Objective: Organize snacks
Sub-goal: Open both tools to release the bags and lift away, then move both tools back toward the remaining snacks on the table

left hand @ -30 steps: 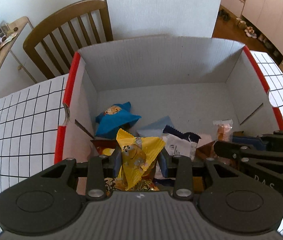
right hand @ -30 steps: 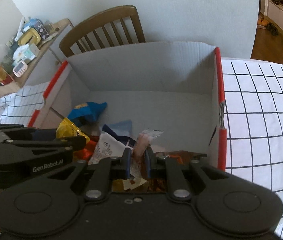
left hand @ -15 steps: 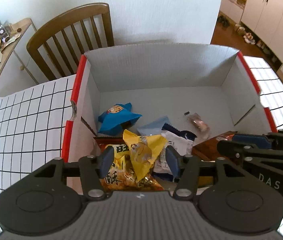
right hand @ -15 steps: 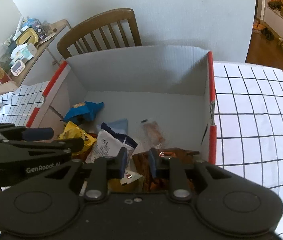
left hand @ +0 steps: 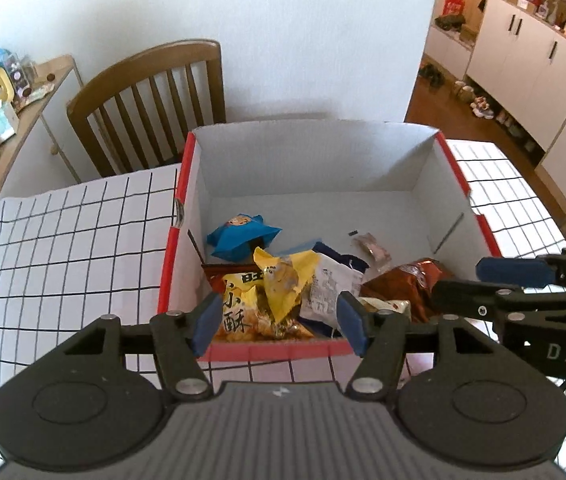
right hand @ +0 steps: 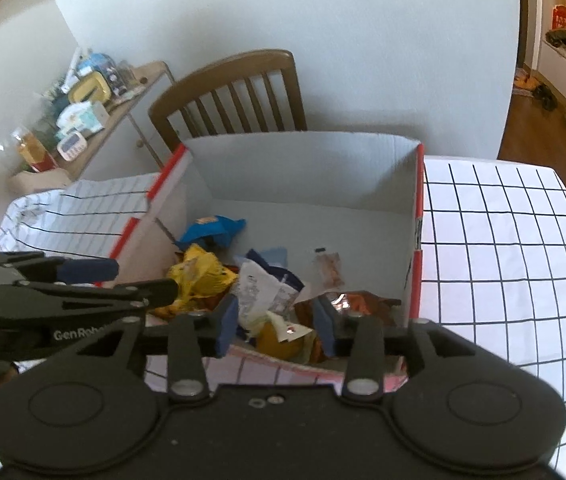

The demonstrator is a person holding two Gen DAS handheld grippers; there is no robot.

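Your left gripper and right gripper hover side by side above the near rim of the cardboard box. Both sets of jaws have just been opening and grip nothing, presumably having released their packets. Below and just ahead, the yellow packet and clear-wrapped snack lie in the pile inside the box.

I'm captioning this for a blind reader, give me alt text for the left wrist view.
An open left gripper hangs empty above a red-edged cardboard box on a grid-patterned tablecloth. Snack packets, among them a yellow packet and a blue packet, lie piled at its near end. The right gripper enters from the right.
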